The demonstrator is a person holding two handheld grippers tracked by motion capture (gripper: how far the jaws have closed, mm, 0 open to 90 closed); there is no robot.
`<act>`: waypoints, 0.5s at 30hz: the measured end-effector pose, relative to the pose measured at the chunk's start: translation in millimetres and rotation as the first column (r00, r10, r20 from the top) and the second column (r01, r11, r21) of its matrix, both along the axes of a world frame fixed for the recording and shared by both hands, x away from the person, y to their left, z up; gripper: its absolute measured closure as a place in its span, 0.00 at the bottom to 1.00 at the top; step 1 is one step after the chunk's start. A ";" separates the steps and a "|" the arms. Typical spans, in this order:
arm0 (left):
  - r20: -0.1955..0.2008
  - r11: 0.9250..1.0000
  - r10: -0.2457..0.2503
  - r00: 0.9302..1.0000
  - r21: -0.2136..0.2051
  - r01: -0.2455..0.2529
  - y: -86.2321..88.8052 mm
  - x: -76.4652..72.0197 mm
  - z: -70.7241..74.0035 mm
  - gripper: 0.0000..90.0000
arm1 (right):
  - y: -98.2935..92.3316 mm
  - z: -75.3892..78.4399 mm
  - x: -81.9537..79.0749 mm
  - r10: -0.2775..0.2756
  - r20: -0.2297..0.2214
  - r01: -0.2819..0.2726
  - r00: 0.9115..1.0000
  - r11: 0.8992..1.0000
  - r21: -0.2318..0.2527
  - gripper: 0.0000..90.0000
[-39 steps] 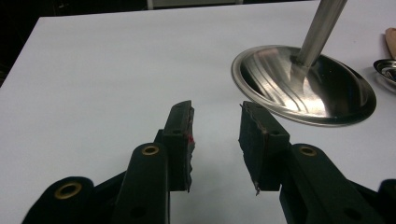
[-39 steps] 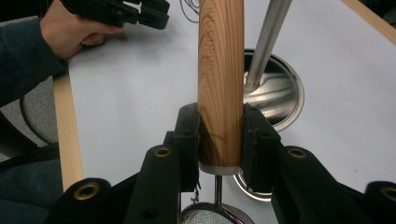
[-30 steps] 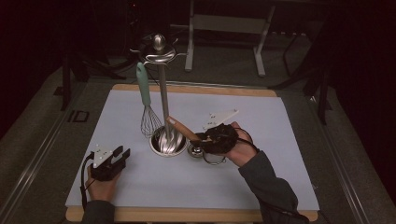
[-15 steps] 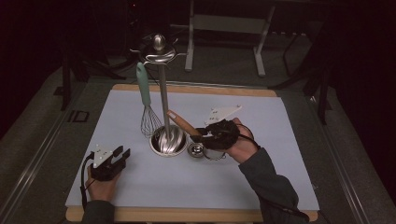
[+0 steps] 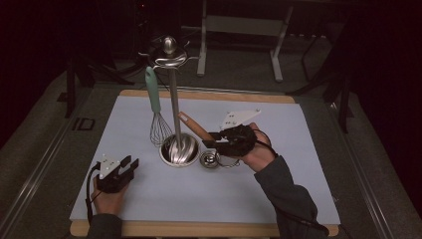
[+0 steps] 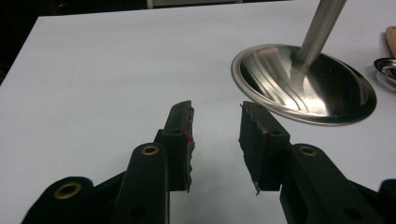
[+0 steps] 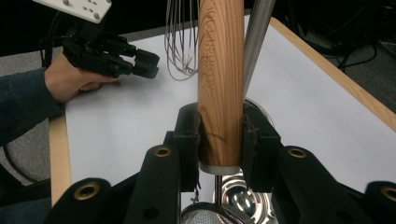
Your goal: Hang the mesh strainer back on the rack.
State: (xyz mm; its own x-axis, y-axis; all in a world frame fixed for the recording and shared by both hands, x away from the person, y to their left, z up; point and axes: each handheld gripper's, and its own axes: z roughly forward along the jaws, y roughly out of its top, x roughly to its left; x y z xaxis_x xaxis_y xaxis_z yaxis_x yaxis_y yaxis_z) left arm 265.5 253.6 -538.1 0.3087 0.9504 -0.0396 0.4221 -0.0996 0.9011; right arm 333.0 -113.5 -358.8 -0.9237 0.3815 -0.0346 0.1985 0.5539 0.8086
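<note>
My left gripper [image 5: 130, 163] sits low on the table at about 7 o'clock, jaws parted with a clear gap, nothing between them, pointing toward 1 o'clock. My left hand [image 5: 107, 199] cups it from behind. My right gripper [image 5: 208, 140], at about 4 o'clock, points toward 9 o'clock, jaws clamped on a wooden handle [image 7: 220, 84]. My right forearm [image 5: 288, 199] angles in from 5 o'clock.

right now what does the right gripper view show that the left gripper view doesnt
Right gripper view alone: its jaws shut on the wooden handle, the whisk wires behind it, the small strainer bowl below, and the other hand holding the left gripper.

Left gripper view alone: its own jaws standing apart with nothing between them, and the stand's round base seen whole.

Both: the white table mat and the stand's steel pole.
</note>
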 end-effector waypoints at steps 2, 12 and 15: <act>0.000 1.000 0.000 1.000 0.001 0.000 0.0 0.0 0.0 0.71 | -0.3 1.6 0.0 -0.001 0.006 0.001 1.000 1.000 0.007 0.79; 0.000 1.000 0.001 1.000 0.002 -0.001 -0.1 -0.1 0.0 0.71 | -1.6 11.8 0.3 -0.001 0.023 0.000 1.000 0.999 0.046 0.79; 0.001 1.000 0.001 1.000 0.001 -0.001 -0.1 -0.1 0.0 0.71 | -3.0 15.9 1.0 -0.002 0.032 0.000 0.999 0.998 0.061 0.79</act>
State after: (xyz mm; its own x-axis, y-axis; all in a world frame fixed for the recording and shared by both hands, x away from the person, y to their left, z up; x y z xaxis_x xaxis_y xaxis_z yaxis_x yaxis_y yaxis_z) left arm 265.5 253.5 -538.1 0.3082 0.9505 -0.0383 0.4214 -0.1003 0.9013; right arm 334.0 -116.5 -342.9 -0.9220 0.3851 -0.0405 0.1730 0.5032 0.8467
